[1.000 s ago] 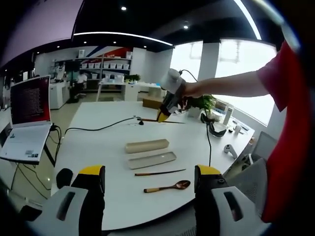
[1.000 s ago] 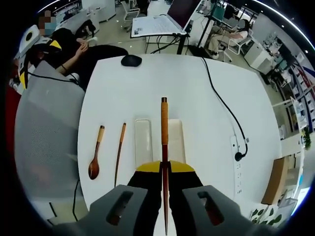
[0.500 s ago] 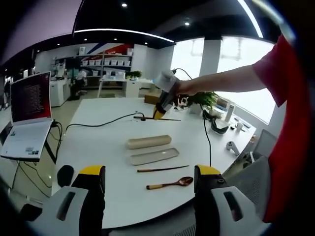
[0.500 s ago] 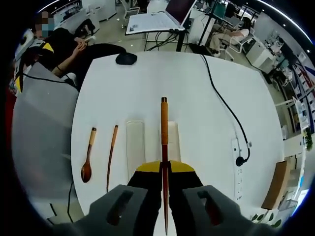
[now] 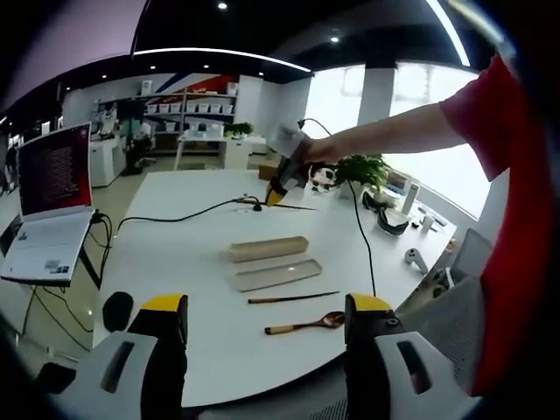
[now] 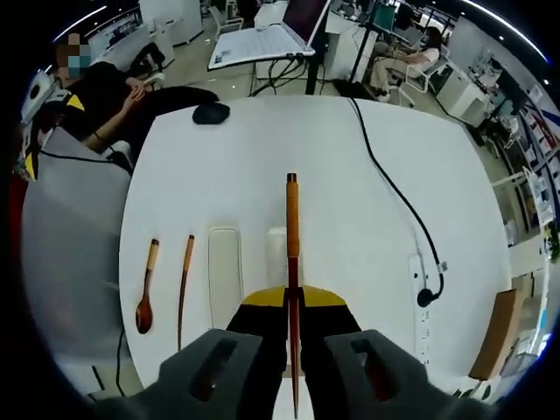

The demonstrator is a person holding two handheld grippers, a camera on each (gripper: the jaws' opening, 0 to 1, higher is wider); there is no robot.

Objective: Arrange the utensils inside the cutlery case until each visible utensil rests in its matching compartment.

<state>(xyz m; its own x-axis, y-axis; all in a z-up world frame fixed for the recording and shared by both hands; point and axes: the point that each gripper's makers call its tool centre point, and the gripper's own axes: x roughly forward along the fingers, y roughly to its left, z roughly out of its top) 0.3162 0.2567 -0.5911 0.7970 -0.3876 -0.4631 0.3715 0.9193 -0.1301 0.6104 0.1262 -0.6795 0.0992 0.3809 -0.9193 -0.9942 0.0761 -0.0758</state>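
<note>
Clamping chopstick (image 6: pixel 291 229) in my right gripper (image 6: pixel 292 302), long axis along the jaws, tip forward above case (image 6: pixel 225 276); left gripper (image 5: pixel 260 313) jaws apart.

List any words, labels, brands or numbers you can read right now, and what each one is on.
None can be read.
Laptop screen: rows of light text on dark, too small to read.
Shelf boxes on the far wall: too blurred to tell any labels.
Spoon, loose chopstick, cutlery case and the right gripper: no markings visible.
</note>
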